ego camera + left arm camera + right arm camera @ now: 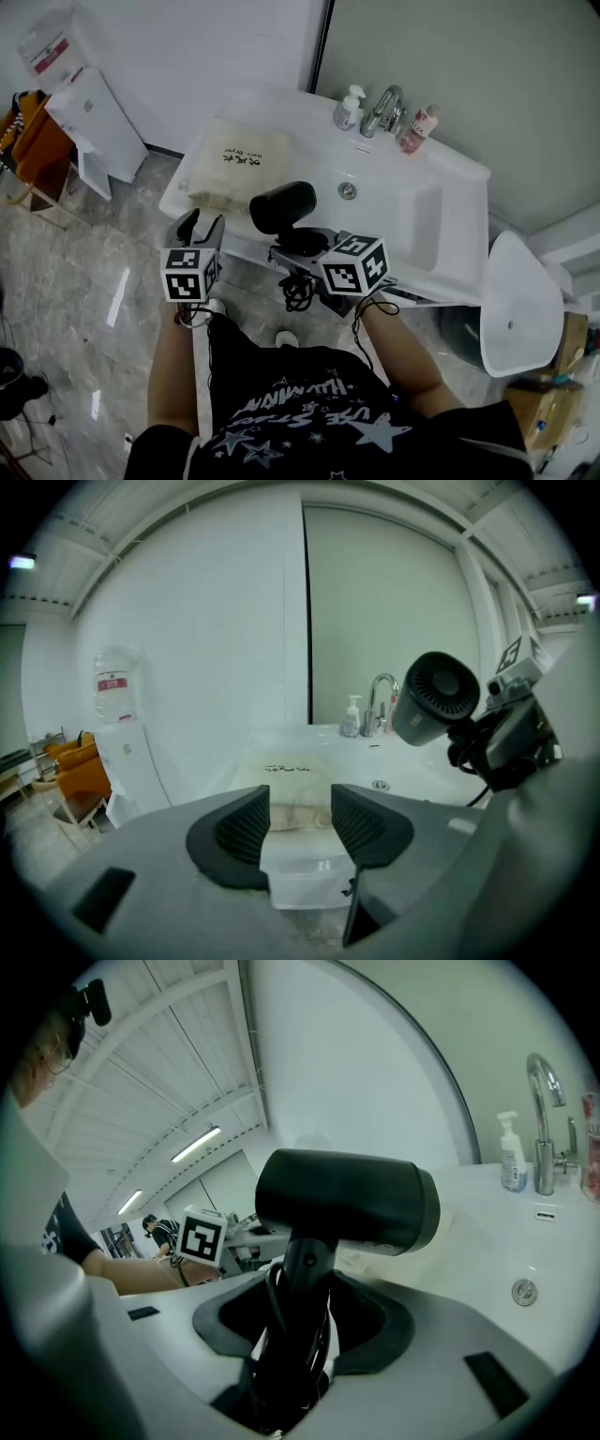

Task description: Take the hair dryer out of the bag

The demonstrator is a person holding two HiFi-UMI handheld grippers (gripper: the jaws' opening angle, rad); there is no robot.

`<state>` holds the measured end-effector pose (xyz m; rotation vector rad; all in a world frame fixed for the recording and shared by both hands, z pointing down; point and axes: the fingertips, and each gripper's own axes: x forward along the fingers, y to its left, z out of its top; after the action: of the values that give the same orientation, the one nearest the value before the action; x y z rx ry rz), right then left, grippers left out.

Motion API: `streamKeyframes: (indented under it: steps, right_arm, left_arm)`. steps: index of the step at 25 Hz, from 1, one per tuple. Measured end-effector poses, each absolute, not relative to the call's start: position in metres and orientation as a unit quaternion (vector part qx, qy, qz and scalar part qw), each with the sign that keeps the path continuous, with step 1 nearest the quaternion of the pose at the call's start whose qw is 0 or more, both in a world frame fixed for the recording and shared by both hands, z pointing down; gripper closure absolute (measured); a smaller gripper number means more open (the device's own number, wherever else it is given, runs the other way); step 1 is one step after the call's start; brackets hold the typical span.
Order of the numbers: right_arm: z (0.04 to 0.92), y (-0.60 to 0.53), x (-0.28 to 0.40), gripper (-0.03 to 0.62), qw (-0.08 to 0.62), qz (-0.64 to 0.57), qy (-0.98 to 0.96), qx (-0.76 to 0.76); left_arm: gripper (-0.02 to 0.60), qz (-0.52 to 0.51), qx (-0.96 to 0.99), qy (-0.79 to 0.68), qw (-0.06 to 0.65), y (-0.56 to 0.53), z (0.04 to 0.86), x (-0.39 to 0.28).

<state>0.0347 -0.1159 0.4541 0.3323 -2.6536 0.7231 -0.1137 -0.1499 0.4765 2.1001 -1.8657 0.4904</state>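
Above the front edge of the washbasin counter [456,174], the right gripper [302,246] is clenched on the handle of the black hair dryer [281,204]. The barrel sits crosswise on top of the handle. In the right gripper view the handle stands upright between the two dark pads, with the coiled cord [281,1372] bunched against it down in the throat of the gripper. In the head view a loop of that cord hangs below the gripper.

The cream cloth bag [236,167] lies slumped on the left end of the counter, printed side up, beside the basin bowl. It looks flat and emptied. From the left gripper view the dryer hangs in the air off to the right and clear of the bag, with nothing of it still inside the cloth.

The left gripper [204,230] is released. Its jaws stand apart with nothing between them, and the bag shows beyond the gap, near but not touched. It hangs just off the front left of the counter.

So the main step looks done, since the dryer is out and free of the bag. What remains, by the look of it, is only to put the dryer somewhere, perhaps on the bare counter by the tap [382,111]. The trailing cord should be kept from snagging on the counter's front edge.
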Motion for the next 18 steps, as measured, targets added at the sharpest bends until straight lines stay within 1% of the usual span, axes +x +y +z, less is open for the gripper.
streamKeyframes:
  steps: [2,6,7,11,18]
  right_arm:
    - [0.452,-0.119,0.048,0.408,0.176,0.263,-0.940,0.125]
    - [0.452,-0.124,0.070,0.408,0.159,0.276,-0.937,0.143]
    - [0.452,-0.124,0.074,0.408,0.152,0.281,-0.936,0.146]
    - [0.450,-0.128,0.087,0.407,0.125,0.297,-0.934,0.155]
    - [0.459,-0.118,0.095,0.408,0.129,0.304,-0.930,0.161]
  left_arm:
    - [0.404,0.156,0.726,-0.654,0.147,-0.137,0.472,-0.098]
    - [0.478,0.147,0.723,-0.659,0.143,-0.114,0.469,-0.072]
    - [0.486,0.148,0.725,-0.658,0.143,-0.109,0.470,-0.066]
    - [0.486,0.148,0.729,-0.651,0.151,-0.093,0.476,-0.047]
    - [0.486,0.142,0.723,-0.652,0.181,-0.061,0.495,-0.034]
